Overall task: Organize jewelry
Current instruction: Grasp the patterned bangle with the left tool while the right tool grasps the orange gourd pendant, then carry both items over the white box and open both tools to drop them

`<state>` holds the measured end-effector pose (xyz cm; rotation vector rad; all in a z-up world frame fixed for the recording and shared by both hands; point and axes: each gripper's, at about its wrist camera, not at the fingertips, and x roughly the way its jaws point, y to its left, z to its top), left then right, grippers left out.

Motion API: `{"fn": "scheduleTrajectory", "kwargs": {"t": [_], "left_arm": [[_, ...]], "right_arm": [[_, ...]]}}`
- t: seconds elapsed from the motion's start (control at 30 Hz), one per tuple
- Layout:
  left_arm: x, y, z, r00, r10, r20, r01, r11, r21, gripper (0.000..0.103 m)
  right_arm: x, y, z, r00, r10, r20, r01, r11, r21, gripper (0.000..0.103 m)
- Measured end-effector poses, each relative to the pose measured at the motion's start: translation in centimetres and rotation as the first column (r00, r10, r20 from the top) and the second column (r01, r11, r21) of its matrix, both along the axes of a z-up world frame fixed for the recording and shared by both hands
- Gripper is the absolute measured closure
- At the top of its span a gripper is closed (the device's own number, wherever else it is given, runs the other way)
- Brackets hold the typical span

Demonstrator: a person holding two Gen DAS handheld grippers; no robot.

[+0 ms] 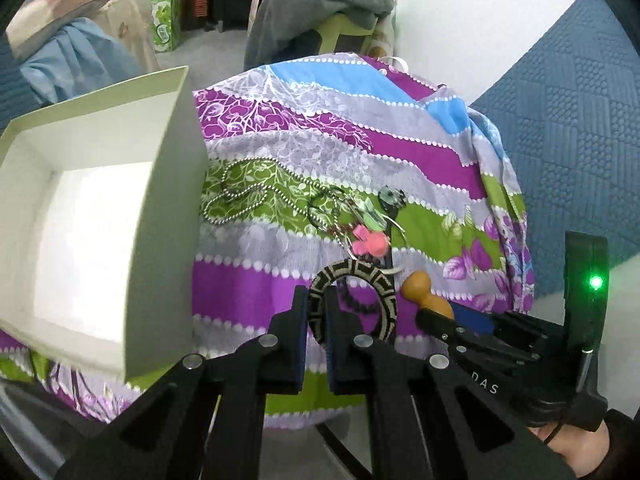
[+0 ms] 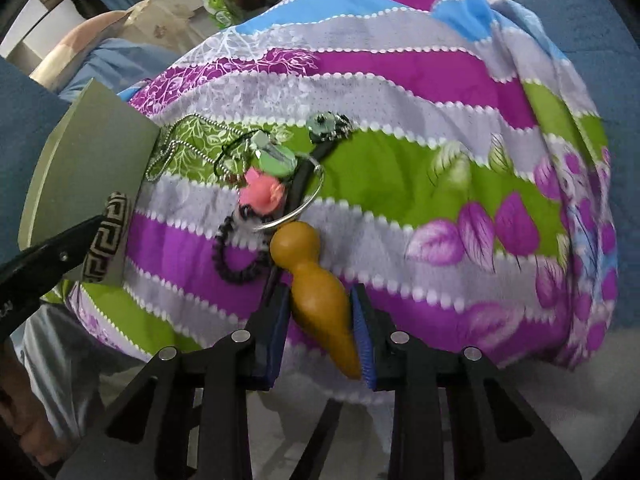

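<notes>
Over the striped cloth (image 2: 400, 168), right hand-held gripper (image 2: 320, 312) clamps the wooden pendant (image 2: 316, 280).

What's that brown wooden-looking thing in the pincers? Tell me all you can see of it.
The brown piece looks like smooth, glossy turned wood: a round knob, a narrow neck, then a teardrop body tapering to a point. It lies lengthwise between the right gripper fingers, knob forward over the striped cloth, beside a dark beaded bracelet and a silver bangle.

White wall (image 1: 460, 32), grey floor (image 1: 208, 56), blue quilt (image 1: 568, 128).
</notes>
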<state>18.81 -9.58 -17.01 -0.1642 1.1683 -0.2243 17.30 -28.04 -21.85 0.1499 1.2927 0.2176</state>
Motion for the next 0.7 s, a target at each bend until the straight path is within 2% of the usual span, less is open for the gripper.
{"fn": "scheduleTrajectory", "kwargs": {"t": [0.23,0.57,0.7], "left_arm": [[-2.7,1.6,2.1,0.999,0.021,0.034,-0.02,0.999,-0.029,0.098],[-4.2,3.9,7.7,0.995,0.038,0.09,-0.033,0.998,-0.057,0.098],[-4.2,5.1,11.1,0.99,0.051,0.133,-0.044,0.997,-0.058,0.098]], "right_arm": [[-2.4,-0.3,2.0,0.996,-0.073,0.046,0.073,0.997,0.0,0.076],[-3.4,-0.3,10.0,0.973,-0.137,0.186,0.139,0.99,0.006,0.076],[-3.5,0.7,13.5,0.963,-0.129,0.236,0.131,0.991,0.008,0.076]]}}
